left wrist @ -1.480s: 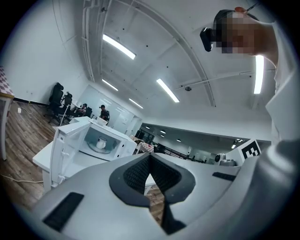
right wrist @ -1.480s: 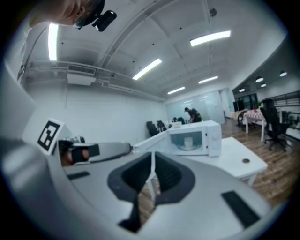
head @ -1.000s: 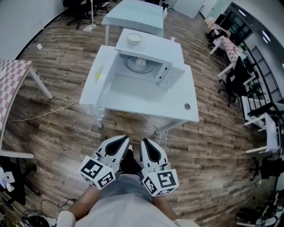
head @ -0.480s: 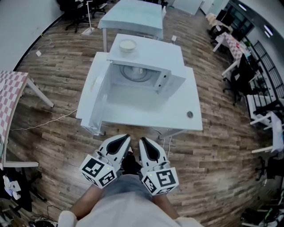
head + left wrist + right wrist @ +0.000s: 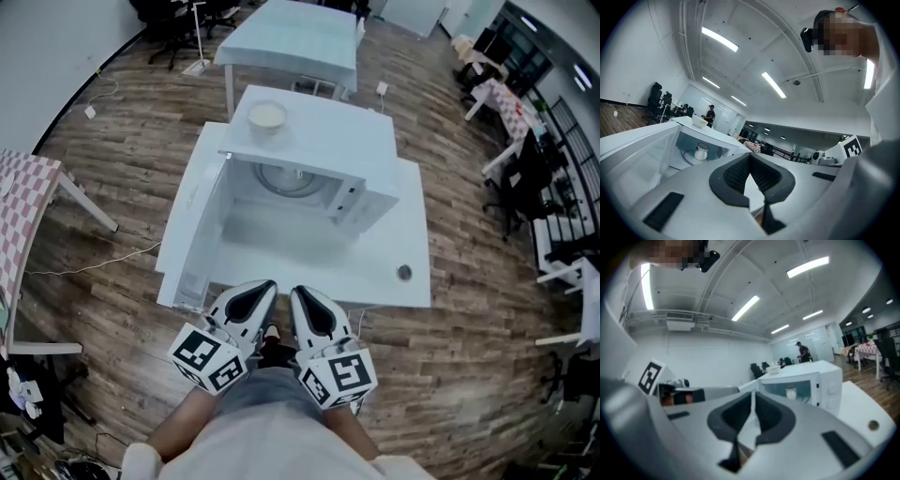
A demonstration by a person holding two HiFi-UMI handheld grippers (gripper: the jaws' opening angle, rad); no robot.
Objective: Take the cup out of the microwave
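Observation:
A white microwave stands on a white table, its door swung open to the left. Inside, a white cup stands on the glass turntable; it also shows in the left gripper view, cup, and in the right gripper view, cup. My left gripper and right gripper are side by side at the table's near edge, well short of the microwave. Both are shut with nothing in them, pointing about level toward the open cavity.
A white bowl sits on top of the microwave. A small round cap lies in the table's right front corner. A second white table stands behind; a checkered table at the left; chairs and desks at the right.
Both grippers have come forward together toward the table; the microwave and table now lie nearer in the head view. The jaws stayed shut.

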